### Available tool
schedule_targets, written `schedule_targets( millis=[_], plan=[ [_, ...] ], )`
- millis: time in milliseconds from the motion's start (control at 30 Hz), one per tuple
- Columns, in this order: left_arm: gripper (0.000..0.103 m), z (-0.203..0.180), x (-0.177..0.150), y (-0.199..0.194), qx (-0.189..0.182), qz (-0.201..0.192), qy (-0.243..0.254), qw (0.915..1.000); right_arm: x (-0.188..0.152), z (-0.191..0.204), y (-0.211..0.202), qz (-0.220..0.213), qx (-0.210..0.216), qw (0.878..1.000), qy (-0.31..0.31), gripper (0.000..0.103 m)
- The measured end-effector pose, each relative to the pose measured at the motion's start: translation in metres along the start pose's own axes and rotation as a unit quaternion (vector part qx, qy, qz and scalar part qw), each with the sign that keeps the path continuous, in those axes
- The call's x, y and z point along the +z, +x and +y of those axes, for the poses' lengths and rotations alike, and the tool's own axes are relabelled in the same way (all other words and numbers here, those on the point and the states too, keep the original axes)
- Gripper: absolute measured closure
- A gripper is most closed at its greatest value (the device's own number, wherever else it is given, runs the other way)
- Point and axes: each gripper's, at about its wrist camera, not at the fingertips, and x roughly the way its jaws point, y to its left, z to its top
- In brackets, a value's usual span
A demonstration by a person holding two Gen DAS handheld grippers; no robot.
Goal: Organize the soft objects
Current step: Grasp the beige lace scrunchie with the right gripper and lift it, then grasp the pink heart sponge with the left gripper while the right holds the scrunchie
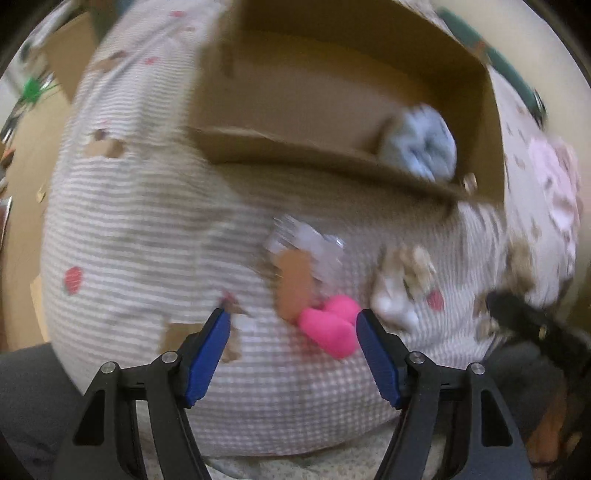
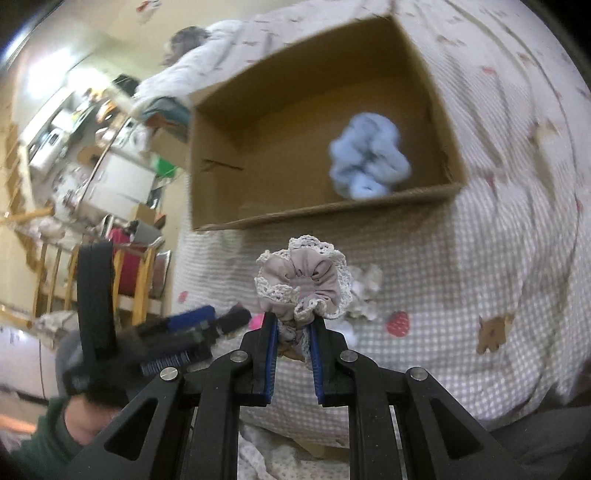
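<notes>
The right gripper (image 2: 293,328) pinches a lace scrunchie (image 2: 301,277) by its lower edge, held above the bed (image 2: 480,258) just short of the box (image 2: 332,212); that shallow grip may slip. The left gripper (image 1: 291,328) is spread over a pink toy (image 1: 330,326), and blur suggests it might miss

The left gripper (image 1: 291,314) points steeply down, jaws apart. The right gripper (image 2: 293,325) is clamped tight on a lace-trimmed scrunchie (image 2: 301,278).

Bed under gingham-and-stripe quilt (image 2: 461,258) with bear and strawberry print, cream wall (image 2: 103,22) beyond, wooden chair frame (image 2: 142,280) beside the bed's left edge, cluttered white shelving (image 2: 114,184) behind, warm indoor light
</notes>
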Motion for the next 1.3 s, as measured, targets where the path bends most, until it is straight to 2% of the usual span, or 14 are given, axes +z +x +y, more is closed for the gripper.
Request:
schedule_targets(
  millis=[133, 167, 233, 267, 333, 533, 733, 767, 800, 833, 1000, 1167, 1300],
  plan=[
    [0.037, -0.024, -0.002, 0.018, 0.03, 0.002, 0.052, 0.9982, 0.002, 0.0, 0.003, 0.001, 0.001, 1.0, 0.013, 0.085],
    [0.042, -0.027, -0.002, 0.02, 0.034, 0.002, 0.059, 0.9977, 0.002, 0.0, 0.003, 0.001, 0.002, 1.0, 0.013, 0.085],
    [0.064, -0.032, -0.003, 0.027, 0.032, 0.009, 0.072, 0.9969, 0.001, 0.001, 0.003, 0.001, 0.002, 1.0, 0.01, 0.085],
    [0.068, -0.034, -0.004, 0.029, 0.026, 0.011, 0.079, 0.9965, 0.001, 0.001, 0.003, 0.001, 0.001, 1.0, 0.008, 0.085],
    [0.068, -0.036, -0.006, 0.028, 0.028, 0.005, 0.089, 0.9956, -0.002, -0.001, 0.0, 0.002, 0.002, 1.0, 0.008, 0.085],
    [0.07, -0.024, -0.009, 0.017, 0.012, 0.009, 0.073, 0.9972, 0.0, 0.0, -0.001, 0.001, 0.005, 1.0, 0.005, 0.085],
    [0.072, -0.014, -0.01, -0.003, 0.016, -0.017, 0.065, 0.9976, -0.001, 0.002, 0.0, 0.001, -0.001, 1.0, 0.001, 0.085],
    [0.075, -0.01, -0.008, -0.007, 0.012, -0.022, 0.059, 0.998, -0.001, 0.002, 0.001, 0.002, -0.003, 1.0, 0.001, 0.085],
    [0.083, -0.005, -0.009, -0.012, 0.012, -0.026, 0.054, 0.9981, -0.001, 0.002, 0.001, 0.002, -0.006, 1.0, 0.0, 0.085],
    [0.084, -0.006, -0.007, -0.012, 0.014, -0.029, 0.05, 0.9982, -0.002, 0.002, 0.002, 0.003, -0.01, 1.0, -0.002, 0.085],
    [0.085, 0.007, 0.004, -0.017, 0.01, -0.031, 0.036, 0.9988, -0.004, 0.004, 0.007, 0.008, -0.035, 0.999, -0.012, 0.085],
    [0.085, 0.009, -0.006, -0.021, -0.009, -0.025, 0.032, 0.9992, -0.005, 0.003, 0.005, -0.001, -0.039, 0.999, -0.01, 0.085],
    [0.085, 0.009, -0.008, -0.036, -0.022, -0.043, 0.023, 0.9986, -0.008, 0.004, 0.003, -0.004, -0.044, 0.999, -0.015, 0.085]
  ],
)
